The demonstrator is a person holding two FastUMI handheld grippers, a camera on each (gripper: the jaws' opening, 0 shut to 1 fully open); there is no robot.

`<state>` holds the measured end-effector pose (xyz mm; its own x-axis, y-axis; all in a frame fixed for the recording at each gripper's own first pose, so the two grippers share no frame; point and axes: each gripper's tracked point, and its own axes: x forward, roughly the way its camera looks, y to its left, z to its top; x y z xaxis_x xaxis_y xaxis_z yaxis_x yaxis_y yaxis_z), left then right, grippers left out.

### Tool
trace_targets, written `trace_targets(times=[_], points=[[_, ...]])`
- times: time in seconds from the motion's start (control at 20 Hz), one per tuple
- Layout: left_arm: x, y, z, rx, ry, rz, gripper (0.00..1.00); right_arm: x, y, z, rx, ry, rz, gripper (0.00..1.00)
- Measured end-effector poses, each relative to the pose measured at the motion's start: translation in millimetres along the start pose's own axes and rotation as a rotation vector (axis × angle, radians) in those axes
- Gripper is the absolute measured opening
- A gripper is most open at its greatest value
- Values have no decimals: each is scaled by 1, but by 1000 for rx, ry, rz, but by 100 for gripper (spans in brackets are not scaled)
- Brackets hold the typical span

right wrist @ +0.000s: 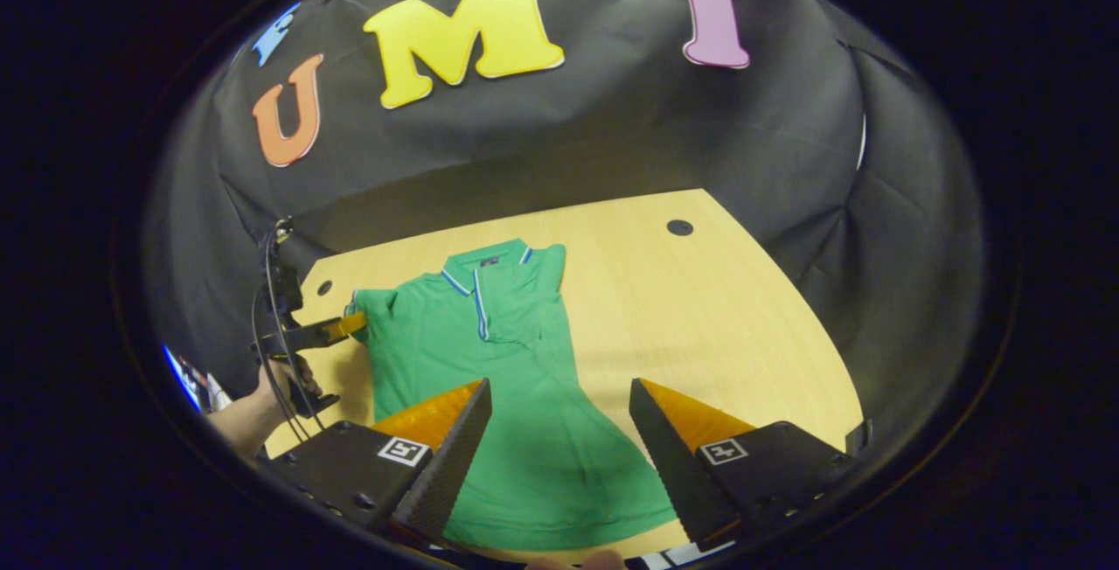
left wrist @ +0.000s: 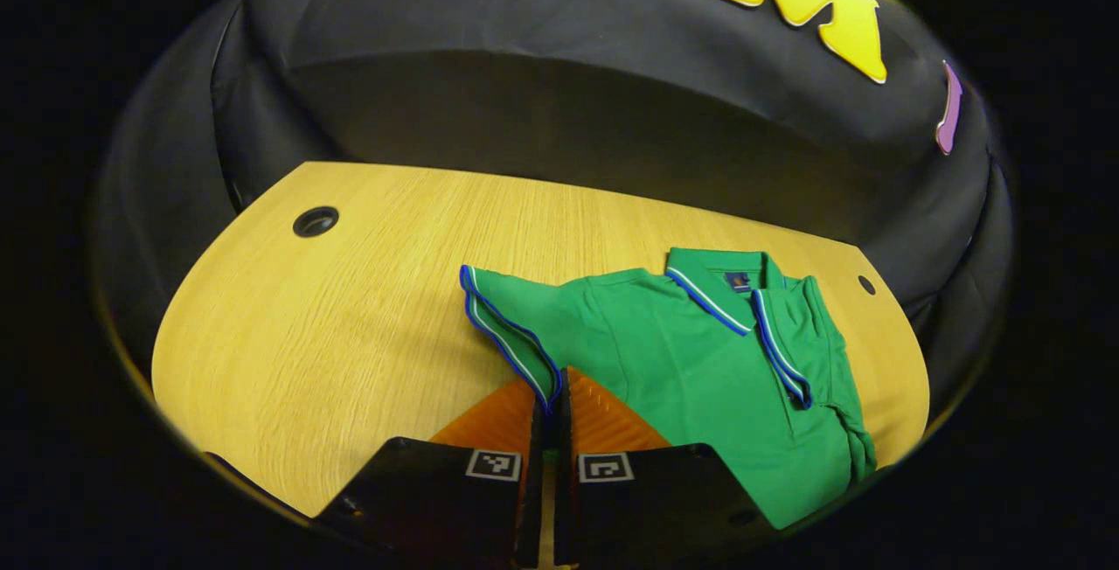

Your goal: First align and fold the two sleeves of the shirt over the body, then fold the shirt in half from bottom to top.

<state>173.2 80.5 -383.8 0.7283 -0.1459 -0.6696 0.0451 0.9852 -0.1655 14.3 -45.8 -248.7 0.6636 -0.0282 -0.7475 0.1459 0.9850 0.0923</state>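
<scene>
The shirt [left wrist: 699,369] lies on the table [left wrist: 350,308], its hem cut off; our left gripper [left wrist: 551,404] pinches one sleeve [left wrist: 511,334], our right gripper [right wrist: 559,426] gapes empty.

The left hand-held gripper [left wrist: 550,395] has its fingers pressed together, pinching the sleeve cuff [left wrist: 516,338] near the worktop's [left wrist: 350,308] left edge, gripped by a hand [right wrist: 284,378]. The right hand-held gripper [right wrist: 559,417] hovers with fingers spread wide apart.
</scene>
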Motion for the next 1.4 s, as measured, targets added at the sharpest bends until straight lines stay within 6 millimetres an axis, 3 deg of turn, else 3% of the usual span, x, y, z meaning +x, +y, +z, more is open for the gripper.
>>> trace_targets(times=[0.25,0.5,0.85,1.0,1.05,1.1,1.25,1.4], points=[[-11,-38,28,76,-31,0,12,-10,-17,16,-5,-59,-11,96],[-11,-91,40,118,-51,-12,12,-35,-34,36,-79,-171,-36,96],[3,-180,7,216,16,-113,21,-61,-81,40,-113,-230,-119,96],[-11,-200,5,204,-12,-123,85,-62,-86,39,-147,-244,-129,96],[-17,-200,7,190,-28,-114,94,-63,-82,42,-153,-253,-116,96],[-25,-198,9,179,-46,-96,100,-63,-75,44,-158,-265,-96,96],[-56,-185,19,136,-104,-39,100,-64,-54,46,-184,-291,-22,96],[-102,-176,26,113,-152,-21,100,-65,-32,45,-228,-306,72,97]])
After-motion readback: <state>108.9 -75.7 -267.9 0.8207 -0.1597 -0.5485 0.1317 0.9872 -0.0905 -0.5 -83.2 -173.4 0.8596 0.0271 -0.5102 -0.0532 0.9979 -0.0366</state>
